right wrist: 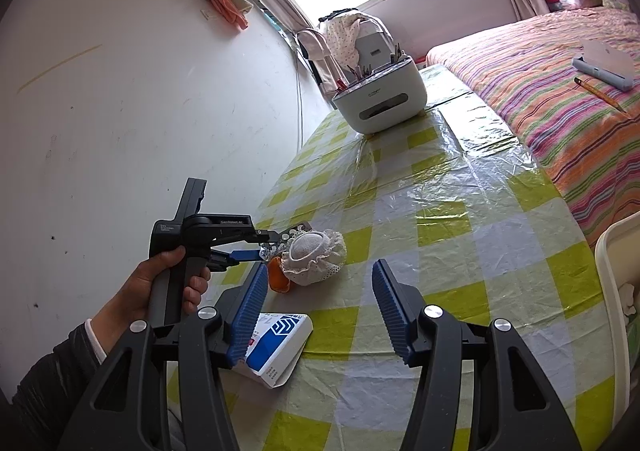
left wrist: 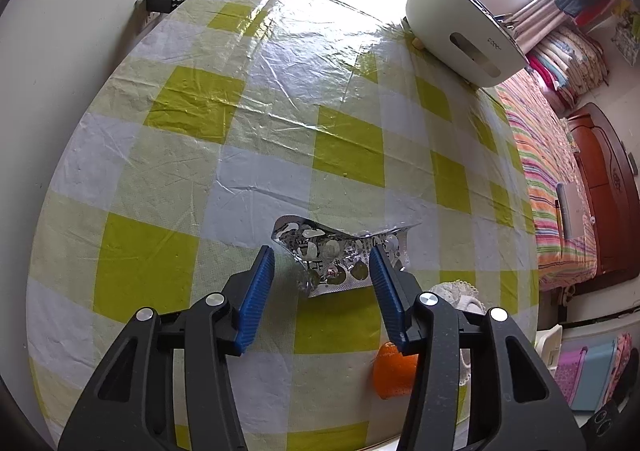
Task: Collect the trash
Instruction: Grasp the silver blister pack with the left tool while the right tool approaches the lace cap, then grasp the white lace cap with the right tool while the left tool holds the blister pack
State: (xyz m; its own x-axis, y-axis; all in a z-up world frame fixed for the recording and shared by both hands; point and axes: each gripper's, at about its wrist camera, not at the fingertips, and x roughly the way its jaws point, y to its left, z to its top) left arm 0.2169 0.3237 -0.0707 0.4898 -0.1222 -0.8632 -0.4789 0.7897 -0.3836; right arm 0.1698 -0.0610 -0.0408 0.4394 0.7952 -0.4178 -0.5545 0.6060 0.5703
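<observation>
Foil pill sheet [left wrist: 340,255], crumpled crosswise on the checked tablecloth [left wrist: 240,131] just beyond the orange peel [left wrist: 394,371], sits between my left gripper's [left wrist: 322,265] spread, untouching pads; my right gripper [right wrist: 320,287] hangs farther back, empty.

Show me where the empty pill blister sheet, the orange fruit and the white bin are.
pill blister sheet [left wrist: 332,251], left wrist view, on its crumpled foil middle.
orange fruit [left wrist: 394,371], left wrist view, on its visible peel.
white bin [right wrist: 380,99], right wrist view, on its front wall.

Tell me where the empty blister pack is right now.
In the left wrist view the blister pack lies crumpled on the checked tablecloth, between the left gripper's blue fingers, just beyond the orange peel.
</observation>
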